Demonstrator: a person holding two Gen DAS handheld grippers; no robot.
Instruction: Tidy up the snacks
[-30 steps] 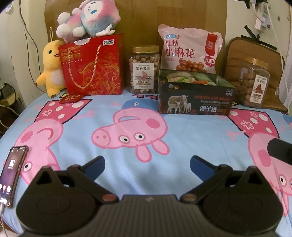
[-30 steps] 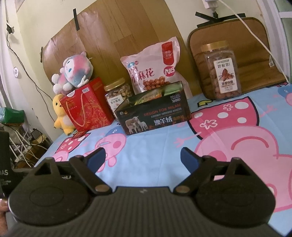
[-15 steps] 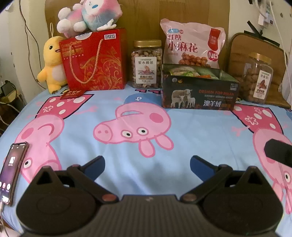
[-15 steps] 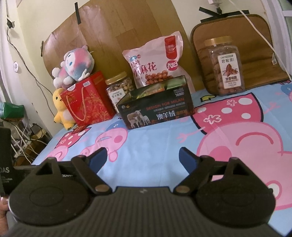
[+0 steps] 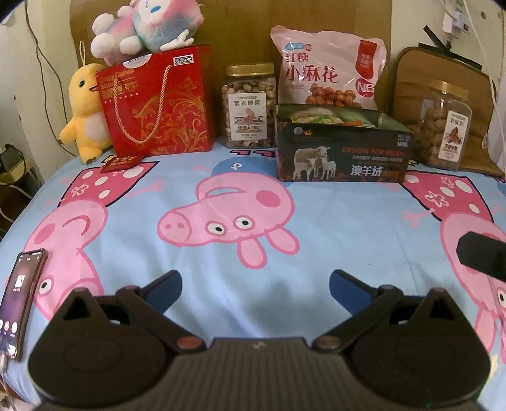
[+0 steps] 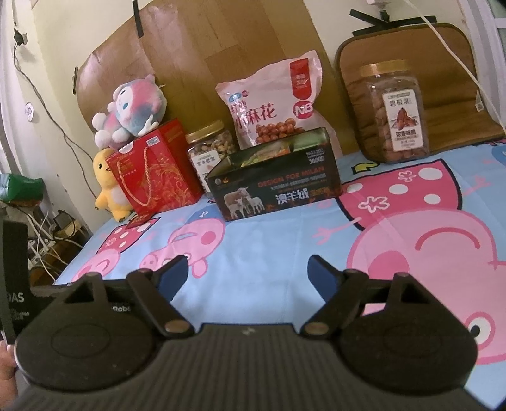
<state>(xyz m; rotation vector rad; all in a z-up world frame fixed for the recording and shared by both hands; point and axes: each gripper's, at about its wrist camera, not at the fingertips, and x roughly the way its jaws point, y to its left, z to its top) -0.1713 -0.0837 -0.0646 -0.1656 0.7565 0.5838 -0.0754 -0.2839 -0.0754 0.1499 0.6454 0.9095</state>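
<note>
Seen only from the left wrist: a lit smartphone in a dark case [image 5: 21, 300] lying well left of and nearer than the dark open-topped cardboard box printed with sheep [image 5: 343, 148], and one black finger of the other gripper poking in at the right edge. Seen only from the right wrist: a crumpled green bag [image 6: 22, 189] and tangled cables beyond the bed's left edge, far left of the box [image 6: 275, 189], plus a fingertip at the lower left corner.

Counted, around the box on the blue pig-print bedsheet [image 5: 253, 268]:
- Two clear plastic nut jars with gold lids, one just left of the box [image 5: 249, 106], one well right [image 5: 446, 125].
- One pink snack bag [image 5: 329, 76] upright right behind it.
- One red paper gift bag with rope handles [image 5: 156, 101] further left.
- Two plush toys: yellow duck [image 5: 83, 110] beside the gift bag, pink-blue one [image 5: 145, 23] on top of it.
- Colourful snack packets inside the box; number cannot be told.

Left gripper [image 5: 254, 284]: blue pads released wide, nothing between.
Right gripper [image 6: 248, 273]: jaws wide, narrowing slightly, nothing between.
</note>
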